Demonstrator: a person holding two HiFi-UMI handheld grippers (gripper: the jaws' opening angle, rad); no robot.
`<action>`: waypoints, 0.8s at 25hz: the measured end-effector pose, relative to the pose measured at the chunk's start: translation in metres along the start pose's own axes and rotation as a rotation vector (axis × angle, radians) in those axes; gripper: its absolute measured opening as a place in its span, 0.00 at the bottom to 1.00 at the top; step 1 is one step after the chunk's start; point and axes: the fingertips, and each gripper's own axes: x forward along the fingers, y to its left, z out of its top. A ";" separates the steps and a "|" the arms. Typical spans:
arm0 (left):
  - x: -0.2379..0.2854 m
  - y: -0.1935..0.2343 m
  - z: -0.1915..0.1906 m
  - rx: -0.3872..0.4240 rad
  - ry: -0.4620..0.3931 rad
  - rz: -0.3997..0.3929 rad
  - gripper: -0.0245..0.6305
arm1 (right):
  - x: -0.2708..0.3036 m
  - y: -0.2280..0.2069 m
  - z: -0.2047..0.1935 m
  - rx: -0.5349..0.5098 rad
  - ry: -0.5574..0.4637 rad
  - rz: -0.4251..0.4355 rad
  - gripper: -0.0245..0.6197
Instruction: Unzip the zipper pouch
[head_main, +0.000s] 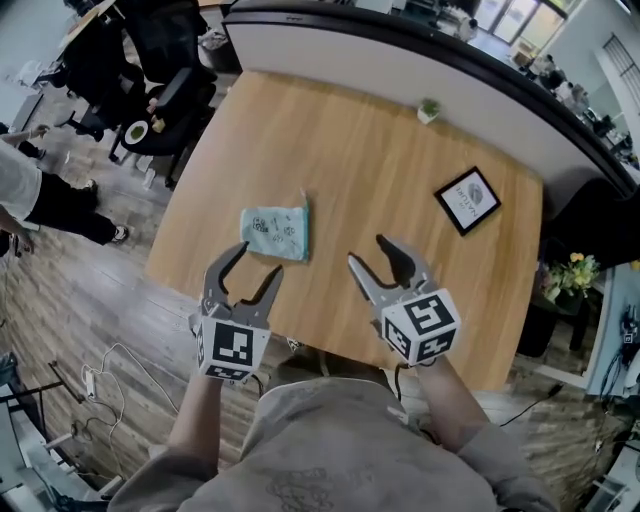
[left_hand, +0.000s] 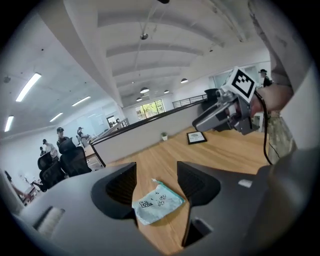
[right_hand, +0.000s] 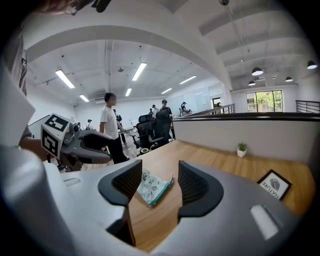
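Observation:
A light teal zipper pouch (head_main: 276, 233) with small dark prints lies flat on the wooden table (head_main: 360, 180), toward its near left part. My left gripper (head_main: 257, 262) hovers just short of the pouch, jaws open and empty; the pouch (left_hand: 159, 201) shows between them in the left gripper view. My right gripper (head_main: 368, 250) is open and empty too, to the right of the pouch and apart from it. In the right gripper view the pouch (right_hand: 156, 186) lies ahead between the jaws, with the left gripper (right_hand: 75, 142) at the far left.
A black framed picture (head_main: 468, 200) lies at the table's right side and a small potted plant (head_main: 428, 110) stands near the far edge. A low partition wall (head_main: 420, 60) runs behind the table. Office chairs (head_main: 150, 80) and a person (head_main: 40, 195) are at the left.

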 end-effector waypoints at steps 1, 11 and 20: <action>0.009 -0.005 -0.011 0.023 0.020 -0.023 0.42 | 0.005 0.000 -0.005 0.005 0.012 0.001 0.37; 0.079 -0.042 -0.102 0.225 0.179 -0.226 0.42 | 0.050 0.008 -0.064 0.050 0.150 0.018 0.37; 0.121 -0.077 -0.163 0.361 0.281 -0.402 0.39 | 0.071 0.008 -0.105 0.084 0.223 0.001 0.37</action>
